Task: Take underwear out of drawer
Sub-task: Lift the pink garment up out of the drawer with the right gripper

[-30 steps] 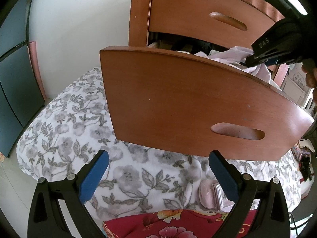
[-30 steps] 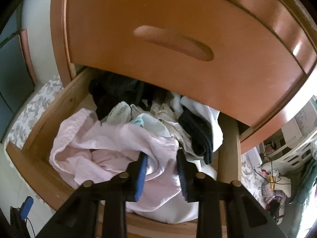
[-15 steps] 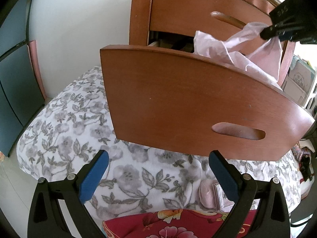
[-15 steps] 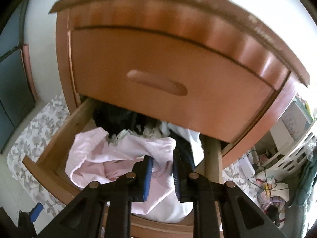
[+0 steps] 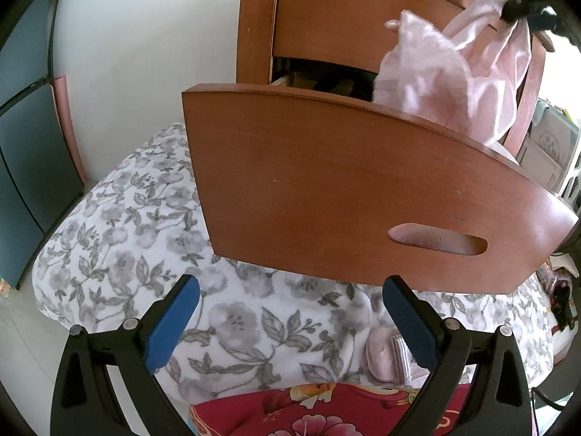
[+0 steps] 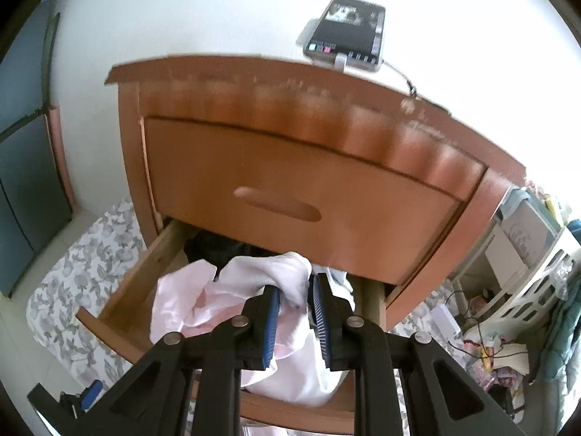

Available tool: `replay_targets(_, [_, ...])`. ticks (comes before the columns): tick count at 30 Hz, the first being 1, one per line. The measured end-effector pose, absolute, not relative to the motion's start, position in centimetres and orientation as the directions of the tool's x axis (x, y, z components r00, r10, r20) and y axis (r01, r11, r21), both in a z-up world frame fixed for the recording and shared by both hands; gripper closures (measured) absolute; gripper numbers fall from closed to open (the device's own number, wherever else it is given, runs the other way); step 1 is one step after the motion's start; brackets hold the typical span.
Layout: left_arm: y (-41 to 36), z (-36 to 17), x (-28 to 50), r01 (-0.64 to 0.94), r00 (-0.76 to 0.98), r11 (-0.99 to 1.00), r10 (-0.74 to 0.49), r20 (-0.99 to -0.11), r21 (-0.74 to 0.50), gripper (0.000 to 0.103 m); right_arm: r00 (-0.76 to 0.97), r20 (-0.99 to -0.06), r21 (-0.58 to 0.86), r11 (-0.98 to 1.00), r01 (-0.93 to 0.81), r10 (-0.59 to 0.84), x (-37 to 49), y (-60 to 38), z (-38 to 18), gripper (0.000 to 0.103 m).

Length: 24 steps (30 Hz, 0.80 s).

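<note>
My right gripper [image 6: 295,292] is shut on pale pink underwear [image 6: 254,290], lifted above the open wooden drawer [image 6: 120,290]. In the left wrist view the same pink underwear [image 5: 454,72] hangs from the right gripper [image 5: 515,9] at the upper right, its lower edge still behind the drawer front [image 5: 345,189]. Dark and white clothes stay in the drawer [image 6: 214,250]. My left gripper [image 5: 290,312] stands open below the drawer front, over the bed, holding nothing.
A flowered bedspread [image 5: 120,225] lies under the drawer. A small pink item [image 5: 381,359] and a red flowered cloth [image 5: 326,414] lie near the left gripper. A phone [image 6: 345,32] rests on the nightstand top. A white basket [image 6: 526,290] and clutter stand to the right.
The right gripper rose out of the drawer, pulling the pink underwear up with it. The left gripper stayed still.
</note>
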<state>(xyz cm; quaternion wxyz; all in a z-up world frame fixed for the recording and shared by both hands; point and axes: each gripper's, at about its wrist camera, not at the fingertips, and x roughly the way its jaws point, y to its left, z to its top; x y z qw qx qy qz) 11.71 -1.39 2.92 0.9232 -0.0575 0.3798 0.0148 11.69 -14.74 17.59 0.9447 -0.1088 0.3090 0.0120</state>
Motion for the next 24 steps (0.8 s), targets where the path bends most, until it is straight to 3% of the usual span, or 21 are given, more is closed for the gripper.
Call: replay_targets(24, [-1.1,3.1,11.8,-0.079,0.702,0.993,-0.011,-0.712,-0.093,0.002,0.902,-0.431,-0.151,0.988,-0.044,-0.025,8.0,-16.4,26.2,0.082])
